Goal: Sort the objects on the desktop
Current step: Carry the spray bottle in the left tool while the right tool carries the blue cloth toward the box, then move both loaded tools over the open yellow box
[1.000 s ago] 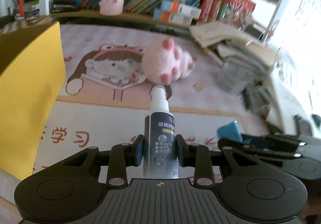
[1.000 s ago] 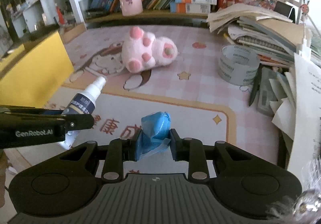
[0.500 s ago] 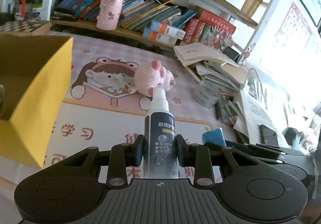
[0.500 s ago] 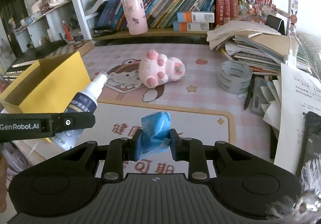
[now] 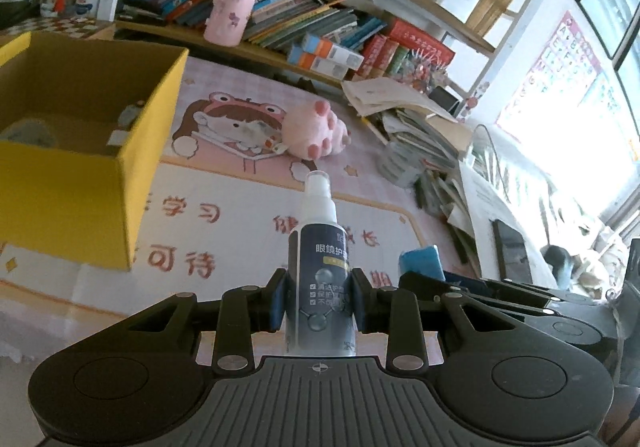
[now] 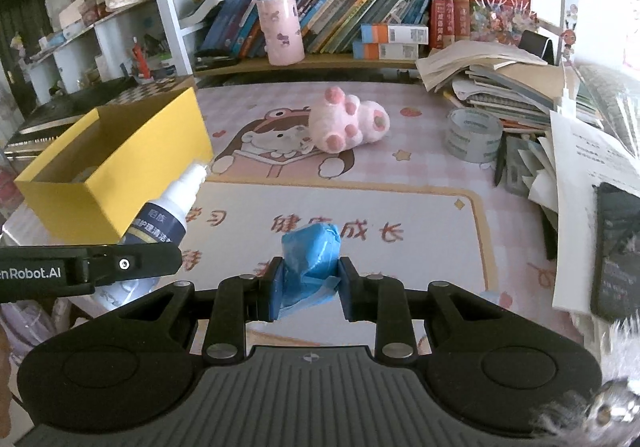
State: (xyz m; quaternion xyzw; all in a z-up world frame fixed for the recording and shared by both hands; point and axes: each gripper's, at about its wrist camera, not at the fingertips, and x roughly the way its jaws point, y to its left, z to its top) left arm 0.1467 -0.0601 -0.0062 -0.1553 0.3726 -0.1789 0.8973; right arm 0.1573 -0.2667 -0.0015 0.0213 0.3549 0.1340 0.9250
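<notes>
Yellow box (image 5: 120, 203) is the landmark: the left gripper (image 5: 319, 297) clamps a spray bottle (image 5: 320, 267) just right of its near corner, and the right gripper (image 6: 307, 289) pinches a blue packet (image 6: 310, 259) further right, both above the mat. To do this well, carry each over the box rim before lowering. Bottle's long axis runs along the fingers, nozzle forward, toward the box.

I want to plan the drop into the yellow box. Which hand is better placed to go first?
Probably the left. Its gripper, jaws shut on the spray bottle, is nearer the yellow box. The right gripper, holding the blue packet, is farther.
</notes>
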